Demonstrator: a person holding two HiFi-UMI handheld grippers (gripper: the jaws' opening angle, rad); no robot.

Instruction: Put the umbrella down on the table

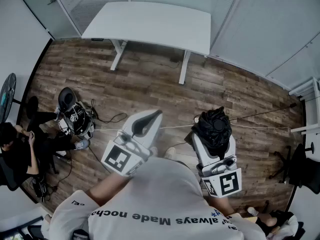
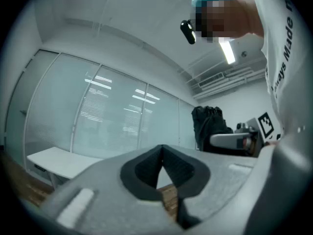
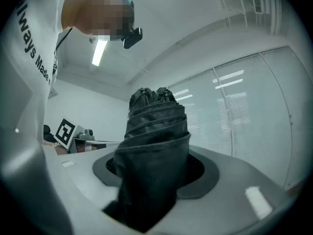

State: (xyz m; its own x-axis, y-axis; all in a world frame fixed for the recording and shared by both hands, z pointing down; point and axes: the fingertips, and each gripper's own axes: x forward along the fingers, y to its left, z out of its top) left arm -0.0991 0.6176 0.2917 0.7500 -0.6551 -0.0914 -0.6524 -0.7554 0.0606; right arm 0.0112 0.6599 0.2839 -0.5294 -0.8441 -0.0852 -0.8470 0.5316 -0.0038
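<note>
Carry step in hand: right tongs (image 1: pixel 214 140) clenched on the folded umbrella (image 3: pixel 154 141), held aloft well short of the bench (image 1: pixel 150 21); left tongs (image 2: pixel 162 153) closed, empty; next: advance, lower, then release.

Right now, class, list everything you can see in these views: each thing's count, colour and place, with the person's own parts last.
table: one, white, far end by the glass wall
umbrella: one, black, folded, upright in the right hand-held gripper
floor: brown wood planks
seated person: one, dark clothes, left edge
fan: one, black, left edge
gear pile: one, black and white, beside the seated person
left hand-held gripper: one, pale grey, jaws together, empty
right hand-held gripper: one, pale grey, clamped on the umbrella
</note>
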